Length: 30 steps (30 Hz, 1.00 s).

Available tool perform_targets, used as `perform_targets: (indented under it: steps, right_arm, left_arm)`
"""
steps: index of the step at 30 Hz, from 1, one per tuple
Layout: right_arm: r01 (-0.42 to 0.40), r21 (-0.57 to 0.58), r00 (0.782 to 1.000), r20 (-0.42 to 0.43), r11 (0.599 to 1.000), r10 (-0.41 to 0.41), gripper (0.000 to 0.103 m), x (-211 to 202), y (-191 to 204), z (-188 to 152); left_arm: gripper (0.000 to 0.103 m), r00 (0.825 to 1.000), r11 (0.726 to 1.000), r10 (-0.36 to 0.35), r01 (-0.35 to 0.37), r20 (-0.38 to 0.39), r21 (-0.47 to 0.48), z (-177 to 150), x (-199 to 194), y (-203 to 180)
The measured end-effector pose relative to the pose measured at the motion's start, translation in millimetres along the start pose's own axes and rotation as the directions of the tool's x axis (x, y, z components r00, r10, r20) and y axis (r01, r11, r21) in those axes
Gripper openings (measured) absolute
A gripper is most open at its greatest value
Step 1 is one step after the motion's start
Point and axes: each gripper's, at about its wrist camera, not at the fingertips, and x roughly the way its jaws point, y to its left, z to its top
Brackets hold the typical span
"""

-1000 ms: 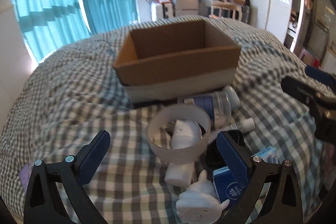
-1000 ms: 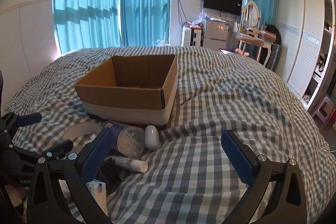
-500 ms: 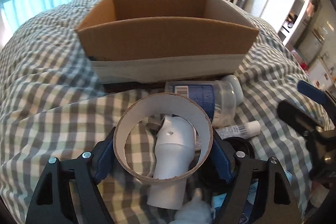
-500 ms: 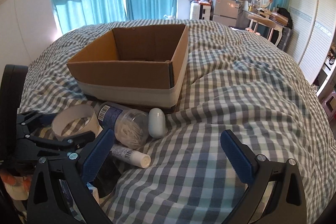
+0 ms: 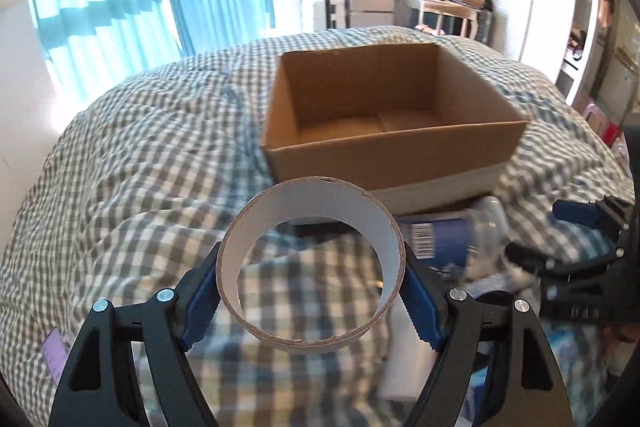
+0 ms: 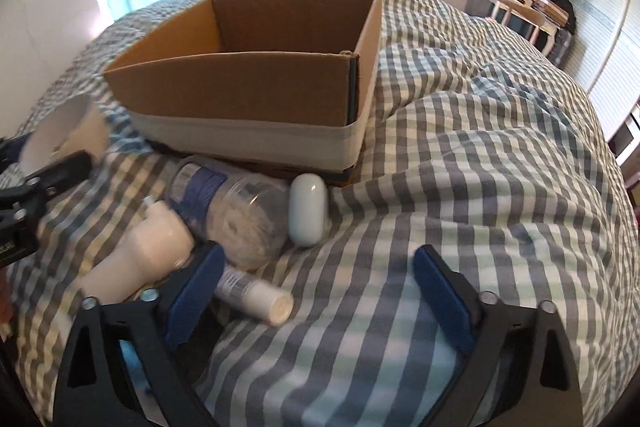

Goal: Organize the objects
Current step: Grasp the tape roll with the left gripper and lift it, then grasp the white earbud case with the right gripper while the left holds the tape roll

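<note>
My left gripper [image 5: 312, 291] is shut on a cardboard tape ring [image 5: 320, 203], white inside, and holds it lifted above the checked bedspread, short of the open, empty cardboard box [image 5: 384, 151]. In the right wrist view the ring [image 6: 68, 131] shows at the far left beside the box [image 6: 248, 87]. My right gripper [image 6: 316, 291] is open and empty, low over the bed. By its left finger lie a clear cotton-swab jar [image 6: 236, 207], a white oval case [image 6: 307, 209], a white bottle [image 6: 140, 259] and a small white tube [image 6: 256, 295].
The checked bedspread [image 6: 480, 187] spreads to the right of the box. A blue pack [image 5: 568, 343] lies at the lower right of the left wrist view. Curtains, a dresser and wardrobes stand beyond the bed.
My left gripper closed on the tape ring and lifted it off the pile toward the box. My right gripper moved lower and closer to the jar and oval case, still open.
</note>
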Motion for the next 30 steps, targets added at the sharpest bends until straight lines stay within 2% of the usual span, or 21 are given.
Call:
perform_targets:
  steps: [1, 3, 5, 7, 13, 16, 24, 27, 30]
  right_arm:
    - [0.019, 0.002, 1.0, -0.007, 1.0, -0.019, 0.079, 3.8, -0.1, 4.6]
    - [0.068, -0.002, 0.997, -0.034, 0.998, -0.068, 0.073, 14.2, -1.3, 11.1]
    - [0.065, -0.014, 0.996, -0.064, 0.998, -0.066, 0.062, 24.6, -0.3, 13.3]
    - [0.075, -0.031, 0.993, -0.085, 0.997, -0.077, 0.058, 33.2, 2.9, 15.0]
    - [0.054, -0.045, 0.992, -0.108, 0.998, -0.059, 0.033, 50.5, 7.6, 19.7]
    - [0.051, -0.055, 0.991, -0.121, 0.997, -0.057, 0.026, 57.0, 9.2, 19.1]
    - [0.028, -0.067, 0.996, -0.088, 0.997, -0.034, 0.023, 44.5, 13.3, 16.0]
    - [0.024, -0.067, 0.999, -0.046, 0.997, -0.027, 0.023, 27.9, 16.7, 13.9]
    - [0.023, -0.052, 0.999, 0.032, 0.998, -0.022, 0.023, 2.8, 19.2, 11.7]
  left_arm:
    - [0.081, 1.0, 1.0, 0.001, -0.001, -0.004, -0.004, -1.7, 1.2, 2.4]
    - [0.081, 1.0, 1.0, -0.013, 0.013, -0.012, -0.014, -3.0, 4.9, 7.5]
    - [0.081, 0.999, 0.999, -0.03, 0.03, -0.021, -0.022, -3.5, 10.7, 11.6]
    - [0.081, 0.998, 0.999, -0.042, 0.041, -0.035, -0.032, -3.3, 18.6, 13.7]
    - [0.081, 0.996, 0.997, -0.069, 0.065, -0.065, -0.05, -8.2, 32.1, 18.0]
    - [0.081, 0.995, 0.996, -0.074, 0.071, -0.069, -0.053, -8.5, 33.7, 17.9]
    - [0.081, 0.996, 0.996, -0.078, 0.075, -0.049, -0.053, -12.2, 23.4, 15.9]
    - [0.081, 0.996, 0.996, -0.078, 0.076, -0.036, -0.049, -12.3, 14.1, 12.5]
    - [0.081, 0.996, 0.995, -0.087, 0.086, -0.012, -0.05, -12.6, -1.5, 11.1]
